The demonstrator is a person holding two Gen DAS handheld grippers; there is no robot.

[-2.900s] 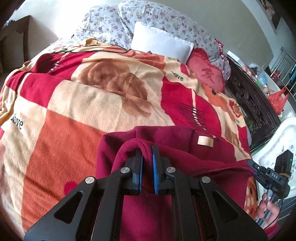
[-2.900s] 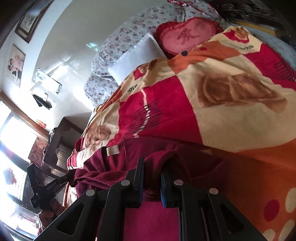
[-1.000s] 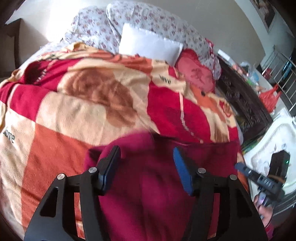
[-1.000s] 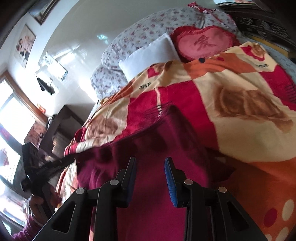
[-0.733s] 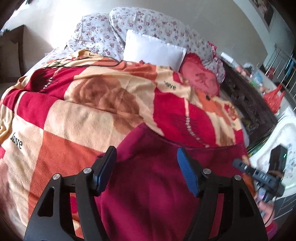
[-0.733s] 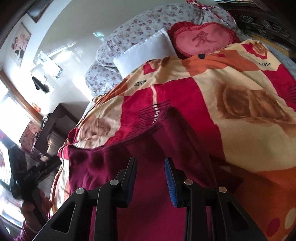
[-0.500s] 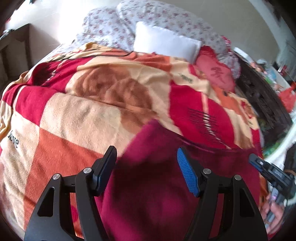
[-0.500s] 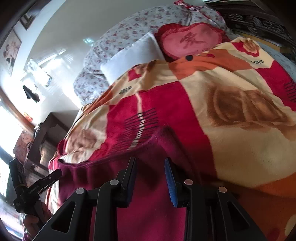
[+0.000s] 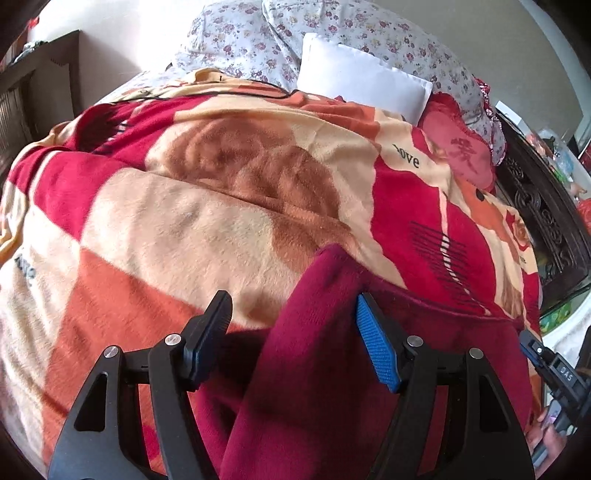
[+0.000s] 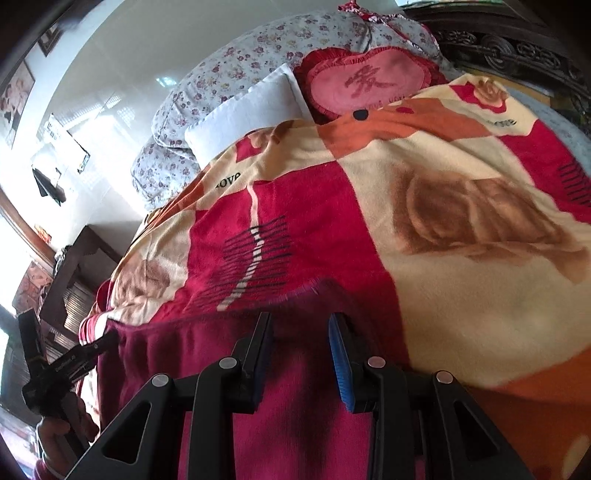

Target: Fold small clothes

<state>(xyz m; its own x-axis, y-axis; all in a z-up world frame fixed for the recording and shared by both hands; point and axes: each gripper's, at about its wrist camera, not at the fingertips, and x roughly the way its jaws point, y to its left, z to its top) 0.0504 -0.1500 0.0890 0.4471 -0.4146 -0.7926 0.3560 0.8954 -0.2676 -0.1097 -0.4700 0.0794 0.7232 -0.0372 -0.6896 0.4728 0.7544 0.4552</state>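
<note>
A dark red fleece garment (image 9: 325,373) lies flat on the patterned blanket (image 9: 207,206) at the near edge of the bed. My left gripper (image 9: 291,332) is open wide and empty, its jaws standing over the garment's far left corner. In the right wrist view the garment (image 10: 295,417) fills the lower middle, and my right gripper (image 10: 301,345) is open and empty just above its far edge. Each view shows the other gripper at its edge, the right one (image 9: 554,373) and the left one (image 10: 62,365), each in a hand.
A white pillow (image 9: 362,77), floral pillows (image 9: 369,33) and a red heart cushion (image 10: 365,81) lie at the head of the bed. A dark carved wooden bed frame (image 9: 543,218) runs along the right side. A dark cabinet (image 10: 74,266) stands by the left side.
Both grippers were shut on the garment's folded edge, then opened and let it go. The garment now lies flat, and both grippers have drawn back slightly.
</note>
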